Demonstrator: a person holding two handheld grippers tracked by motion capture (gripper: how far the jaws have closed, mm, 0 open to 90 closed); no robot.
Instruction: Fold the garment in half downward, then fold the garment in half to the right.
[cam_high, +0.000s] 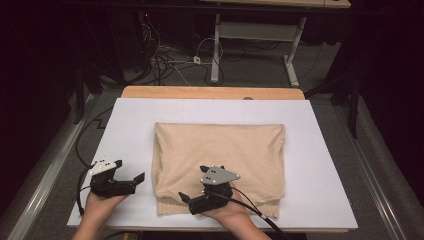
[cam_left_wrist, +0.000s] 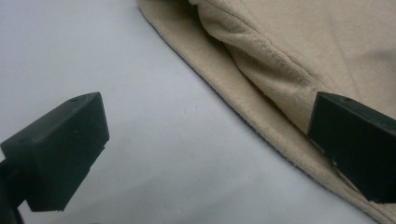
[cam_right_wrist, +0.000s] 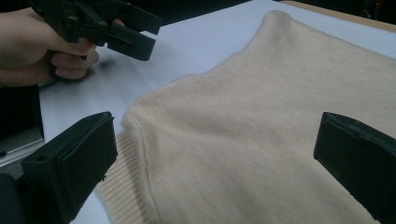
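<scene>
A folded beige sweater (cam_high: 220, 155) lies flat on the white board (cam_high: 325, 165), ribbed hem toward me. My left gripper (cam_high: 131, 171) rests on the board just left of the sweater, open and empty. In the left gripper view its jaws (cam_left_wrist: 208, 116) straddle bare board, and the sweater's left edge (cam_left_wrist: 299, 56) runs by the right jaw. My right gripper (cam_high: 194, 183) hovers over the sweater's near left corner, open, jaws spread wide above the knit (cam_right_wrist: 243, 121) in the right gripper view. The left gripper (cam_right_wrist: 116, 28) and the hand holding it appear at that view's top left.
The white board covers a wooden table (cam_high: 210, 92) whose far edge shows behind it. Beyond stand a desk frame (cam_high: 260, 35) and tangled cables (cam_high: 165, 62) on the floor. Bare board (cam_high: 320, 135) lies right of the sweater.
</scene>
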